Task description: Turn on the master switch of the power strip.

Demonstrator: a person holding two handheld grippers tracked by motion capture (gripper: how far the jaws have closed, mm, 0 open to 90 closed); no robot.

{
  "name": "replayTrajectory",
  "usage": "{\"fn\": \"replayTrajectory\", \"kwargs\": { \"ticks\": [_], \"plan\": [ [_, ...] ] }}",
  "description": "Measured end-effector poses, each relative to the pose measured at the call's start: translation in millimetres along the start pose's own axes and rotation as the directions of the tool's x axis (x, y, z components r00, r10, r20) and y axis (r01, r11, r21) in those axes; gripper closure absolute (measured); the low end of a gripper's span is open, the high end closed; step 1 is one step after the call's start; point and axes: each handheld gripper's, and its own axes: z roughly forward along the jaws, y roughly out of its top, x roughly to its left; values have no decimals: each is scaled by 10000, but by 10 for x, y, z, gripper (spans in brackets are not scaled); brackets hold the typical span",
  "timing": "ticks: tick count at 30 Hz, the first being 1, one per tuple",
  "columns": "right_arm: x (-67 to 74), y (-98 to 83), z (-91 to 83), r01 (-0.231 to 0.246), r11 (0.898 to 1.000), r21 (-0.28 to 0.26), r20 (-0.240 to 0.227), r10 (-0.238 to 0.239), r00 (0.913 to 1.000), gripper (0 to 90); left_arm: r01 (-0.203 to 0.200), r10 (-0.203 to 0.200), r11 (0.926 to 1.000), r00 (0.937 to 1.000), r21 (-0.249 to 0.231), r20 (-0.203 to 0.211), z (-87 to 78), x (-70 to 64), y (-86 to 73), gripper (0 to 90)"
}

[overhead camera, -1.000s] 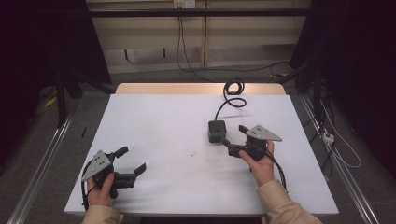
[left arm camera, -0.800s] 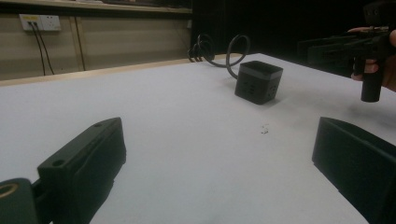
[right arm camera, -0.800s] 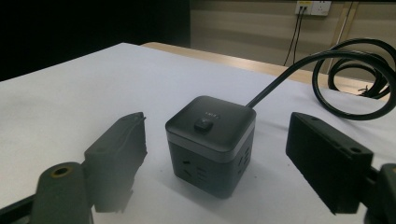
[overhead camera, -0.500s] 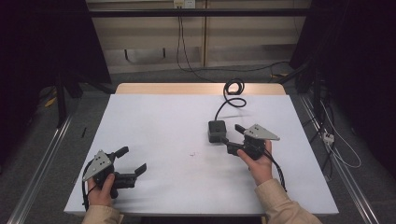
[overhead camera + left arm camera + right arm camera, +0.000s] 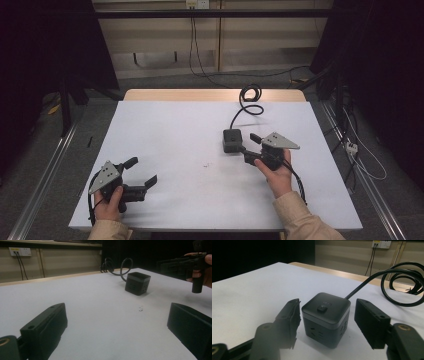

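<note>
Socket cube (image 5: 325,318) seated on white table (image 5: 165,130), between jaws of right gripper (image 5: 325,322); jaws just closing in, small gap seen each side, cube not yet pinched; cable (image 5: 397,282) coiled behind; left gripper (image 5: 141,174) held wide open, well apart, nothing gripped.

the high view looked forward and down from above the near edge of the tabletop (image 5: 165,130), taking it all in. the left tool view sat low near the surface, facing the socket cube (image 5: 137,283) from well off. the right tool view looked at that cube (image 5: 326,318) from close range; all three shared it.
</note>
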Motion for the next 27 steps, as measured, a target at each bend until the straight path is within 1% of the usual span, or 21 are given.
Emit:
{"fn": "replayTrajectory", "kwargs": {
  "ticks": [5, 14, 20, 24, 25, 27],
  "plan": [
    [3, 25, 13, -34, 10000, 46, -12, 34, 10000, 442, 54, -54, 10000, 10000, -32, -6, 0, -3, -1, 23],
    [-1, 57, 54, -5, 9999, 103, 79, 4, 10000, 484, 1, -1, 10000, 10000, -24, 0, -6, 4, 0, 24],
    [-7, 76, 75, -58, 9999, 145, 34, 58, 10000, 547, -16, 16, 10000, 10000, -9, 25, -3, 2, -1, 23],
    [-8, 68, 89, 50, 9997, 251, 62, -52, 10000, 592, 44, -44, 10000, 10000, -22, 19, 0, 2, -4, 23],
    [-8, 69, 89, 15, 9997, 241, 81, -17, 10000, 603, 85, -85, 10000, 10000, -46, 14, 4, -3, -4, 23],
    [-12, 72, 90, -39, 9998, 201, 58, 38, 10000, 615, 40, -40, 10000, 10000, -30, 30, 7, -2, -2, 23]
  ]
}}
